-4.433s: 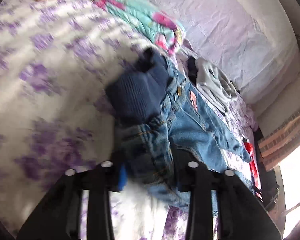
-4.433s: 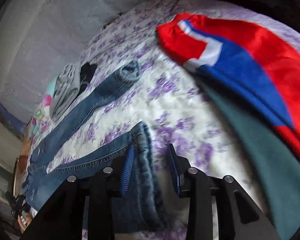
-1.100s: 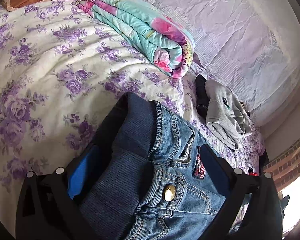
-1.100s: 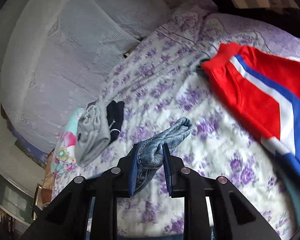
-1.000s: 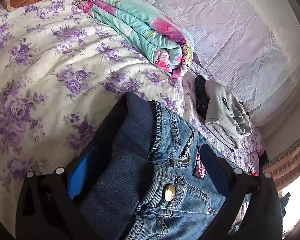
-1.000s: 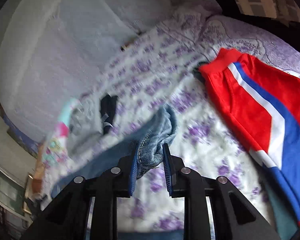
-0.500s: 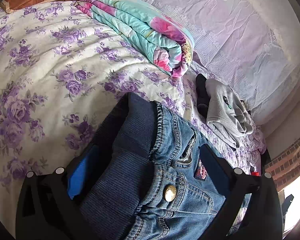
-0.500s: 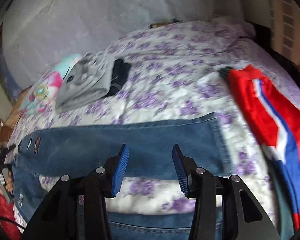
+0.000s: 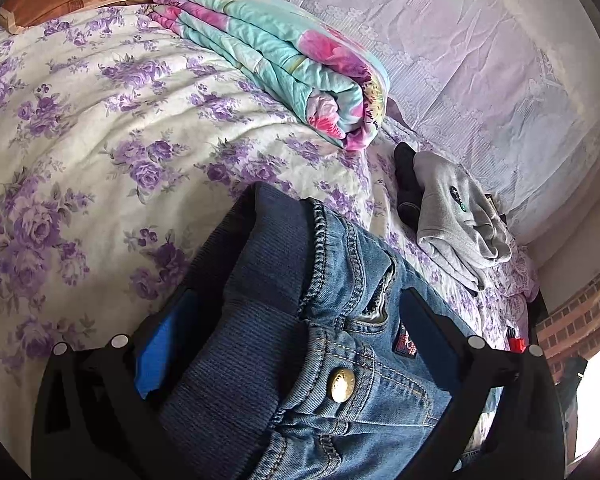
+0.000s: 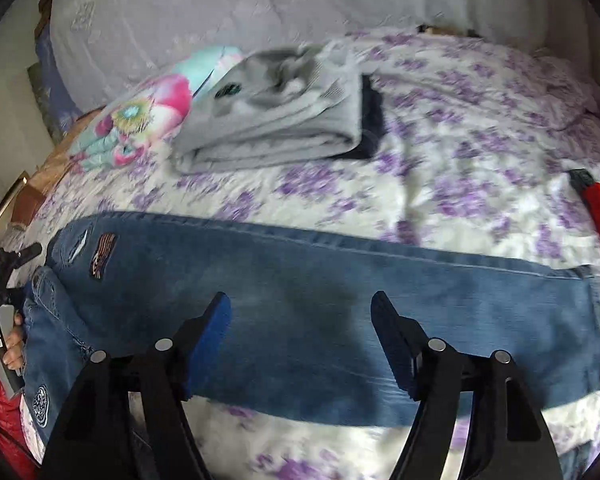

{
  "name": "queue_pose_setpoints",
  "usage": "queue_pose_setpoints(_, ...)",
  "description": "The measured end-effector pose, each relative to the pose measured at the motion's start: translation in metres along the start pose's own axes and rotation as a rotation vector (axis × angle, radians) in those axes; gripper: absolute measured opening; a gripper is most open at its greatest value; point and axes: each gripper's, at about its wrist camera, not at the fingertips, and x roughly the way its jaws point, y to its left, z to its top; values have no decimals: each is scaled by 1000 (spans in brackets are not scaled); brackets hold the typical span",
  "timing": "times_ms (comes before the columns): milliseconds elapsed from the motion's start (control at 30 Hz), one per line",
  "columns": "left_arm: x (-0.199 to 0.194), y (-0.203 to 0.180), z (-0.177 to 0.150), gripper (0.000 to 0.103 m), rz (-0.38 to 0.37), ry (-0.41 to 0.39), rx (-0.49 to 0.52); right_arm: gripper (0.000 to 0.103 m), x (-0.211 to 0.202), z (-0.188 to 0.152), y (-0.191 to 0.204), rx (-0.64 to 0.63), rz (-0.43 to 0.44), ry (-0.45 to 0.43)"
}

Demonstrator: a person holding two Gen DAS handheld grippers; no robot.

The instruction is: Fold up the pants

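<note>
Right claw just spread wide, empty, above jeans; left claw clenched on waistband.

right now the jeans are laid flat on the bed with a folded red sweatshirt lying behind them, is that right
Not quite: the folded sweatshirt behind the jeans is grey, not red. The right wrist view shows it lying on the floral bed beyond the flattened denim leg. The only red there is a garment at the frame's right edge.

one jeans, one grey garment
</note>
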Motion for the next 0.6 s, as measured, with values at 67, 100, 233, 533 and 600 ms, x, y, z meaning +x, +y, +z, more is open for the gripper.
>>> queue_pose_setpoints(67, 0, -1, -1, 98, 10, 4, 11, 88, 40, -1, 15, -27, -35, 85)
queue_pose_setpoints(100, 1, -2, -1, 98, 16, 7, 16, 94, 44, -1, 23, -63, -57, 57)
queue_pose_setpoints(233, 2, -11, 7, 98, 54, 54, 53, 93, 24, 11, 39, -39, 34, 7)
queue_pose_setpoints(533, 27, -19, 47, 98, 303, 119, 321, 95, 63, 35, 110, -112, 103, 75)
queue_pose_setpoints(600, 47, -8, 39, 99, 269, 185, 318, 100, 83, 26, 120, -150, 62, 98)
